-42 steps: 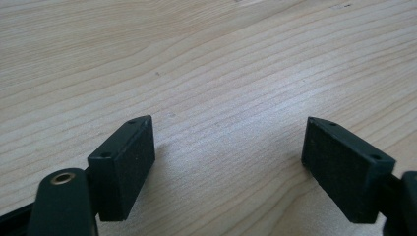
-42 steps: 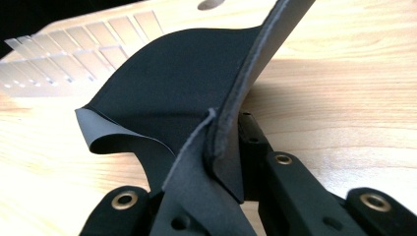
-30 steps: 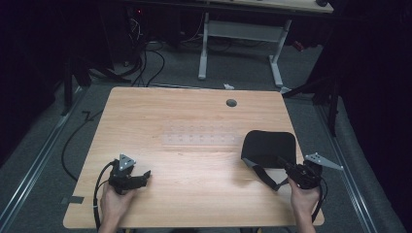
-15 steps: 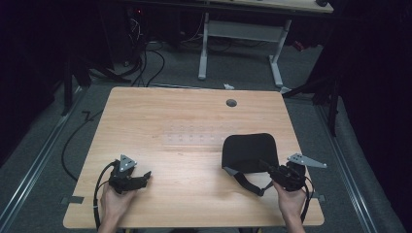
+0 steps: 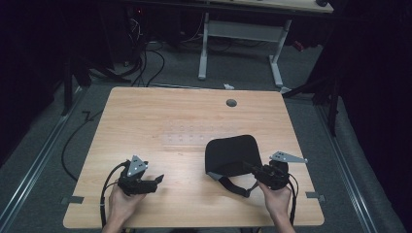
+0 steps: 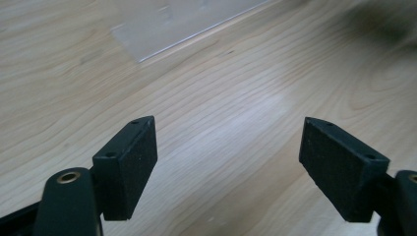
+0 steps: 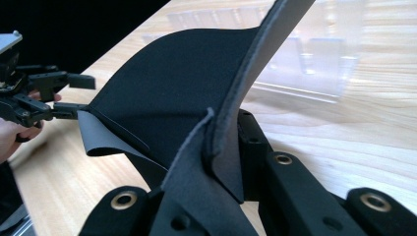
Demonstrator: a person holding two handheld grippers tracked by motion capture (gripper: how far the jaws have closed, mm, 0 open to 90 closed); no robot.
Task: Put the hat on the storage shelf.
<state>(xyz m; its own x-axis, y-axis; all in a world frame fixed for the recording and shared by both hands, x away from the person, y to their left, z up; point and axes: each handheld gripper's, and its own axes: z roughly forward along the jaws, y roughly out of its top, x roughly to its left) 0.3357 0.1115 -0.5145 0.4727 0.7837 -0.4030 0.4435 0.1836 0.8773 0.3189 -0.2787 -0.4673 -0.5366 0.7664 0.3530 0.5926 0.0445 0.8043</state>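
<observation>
Black fabric pad (image 5: 230,154) with a strap is lying at the lower right of the wooden table (image 5: 160,116) in the high view, its near edge lifting where the right gripper (image 5: 256,169) is clamping it between its jaws. In the right gripper view, the cloth (image 7: 187,88) is rising across the centre of the frame. At lower left, the left gripper (image 5: 156,180) is resting with jaws wide apart, gripping nothing, beside a clear plastic sheet (image 6: 182,22).
</observation>
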